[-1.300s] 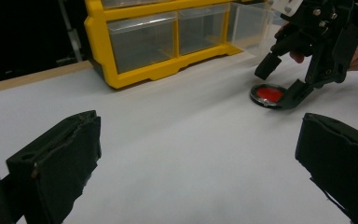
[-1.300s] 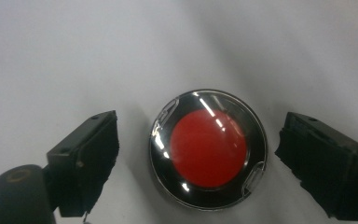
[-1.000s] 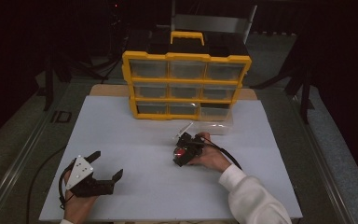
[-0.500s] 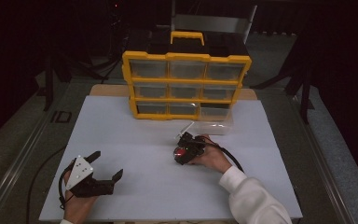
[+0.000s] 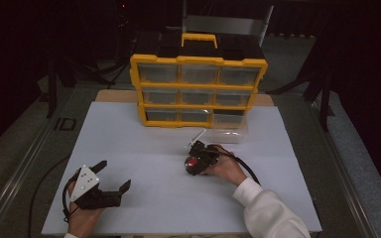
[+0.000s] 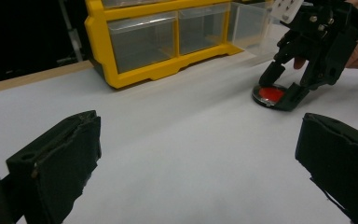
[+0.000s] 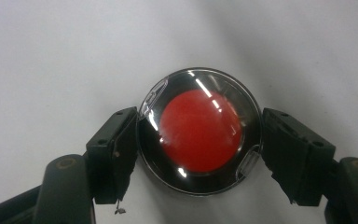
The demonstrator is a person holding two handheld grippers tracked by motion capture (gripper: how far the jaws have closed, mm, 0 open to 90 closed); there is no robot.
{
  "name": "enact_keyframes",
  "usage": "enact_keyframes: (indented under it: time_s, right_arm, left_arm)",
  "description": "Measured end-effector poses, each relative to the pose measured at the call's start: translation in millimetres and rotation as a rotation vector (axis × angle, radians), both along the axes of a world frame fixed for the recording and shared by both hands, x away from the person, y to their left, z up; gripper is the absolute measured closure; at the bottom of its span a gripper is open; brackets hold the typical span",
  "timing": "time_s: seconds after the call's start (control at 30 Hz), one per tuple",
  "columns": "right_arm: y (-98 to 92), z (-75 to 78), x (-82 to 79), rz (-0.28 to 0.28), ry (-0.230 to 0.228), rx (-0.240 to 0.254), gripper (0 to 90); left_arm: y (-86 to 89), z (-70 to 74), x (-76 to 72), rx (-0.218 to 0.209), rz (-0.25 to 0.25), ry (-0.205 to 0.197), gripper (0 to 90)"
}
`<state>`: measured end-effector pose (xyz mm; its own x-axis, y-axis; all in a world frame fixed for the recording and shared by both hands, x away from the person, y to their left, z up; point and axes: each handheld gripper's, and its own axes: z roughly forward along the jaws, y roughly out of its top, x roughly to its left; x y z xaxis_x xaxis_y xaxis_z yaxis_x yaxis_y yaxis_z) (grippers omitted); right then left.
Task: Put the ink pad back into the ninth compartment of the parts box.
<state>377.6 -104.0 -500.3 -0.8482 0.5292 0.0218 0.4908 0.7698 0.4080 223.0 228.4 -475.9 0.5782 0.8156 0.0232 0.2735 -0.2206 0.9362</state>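
A round clear case with a red disc inside (image 7: pixel 200 126) lies flat on the white mat (image 5: pixel 144 144), right of centre. My right gripper (image 7: pixel 198 140) points down over it, and its jaws have just been closing. Both pads now press on the case's rim, one on each side. In the high view this gripper (image 5: pixel 197 159) sits in the person's right hand, in front of the organizer. The case (image 6: pixel 270 94) and the right gripper (image 6: pixel 279 91) also appear in the left gripper view. My left gripper (image 5: pixel 113 174) rests at the near left, open and holding nothing.
A yellow organizer (image 5: pixel 198 91) with clear drawers stands at the back of the mat. One clear drawer (image 5: pixel 225 130) is out at its lower right, just behind the right hand. Dark floor and stands surround the table.
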Motion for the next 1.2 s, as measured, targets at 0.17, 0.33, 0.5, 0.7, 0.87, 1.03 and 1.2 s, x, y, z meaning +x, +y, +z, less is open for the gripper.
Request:
enact_keyframes:
  time_s: [0.17, 0.33, 0.5, 0.7, 0.87, 1.03, 1.2]
  right_arm:
    - [0.9, 4.2, -1.6, 0.003, -0.004, 0.010, 29.5]
    - [-0.3, 9.3, -1.5, -0.010, -0.008, 0.021, 29.5]
    - [-1.3, 13.5, -1.5, -0.020, -0.012, 0.030, 29.5]
    - [-2.4, 20.7, -2.1, -0.025, -0.019, 0.045, 29.6]
    - [-3.6, 24.3, -1.4, -0.031, -0.022, 0.059, 29.5]
    - [-4.6, 30.4, -1.1, -0.036, -0.032, 0.072, 29.6]
    - [-5.3, 36.7, -0.8, -0.042, -0.038, 0.089, 29.6]
  left_arm:
    - [-0.2, 0.4, -0.3, 0.000, -0.001, -0.001, 0.4]
    - [0.1, 0.4, -0.3, -0.001, 0.001, -0.001, 0.4]
    - [-0.1, 0.4, -0.2, 0.001, 0.000, -0.001, 0.4]
    - [-0.3, 0.3, -0.1, 0.002, 0.001, -0.001, 0.4]
    - [-0.1, 0.4, -0.3, -0.001, 0.002, -0.001, 0.4]
    - [-0.1, 0.3, -0.1, 0.001, 0.003, -0.001, 0.4]
    - [-0.1, 0.4, -0.1, 0.001, 0.003, -0.001, 0.4]
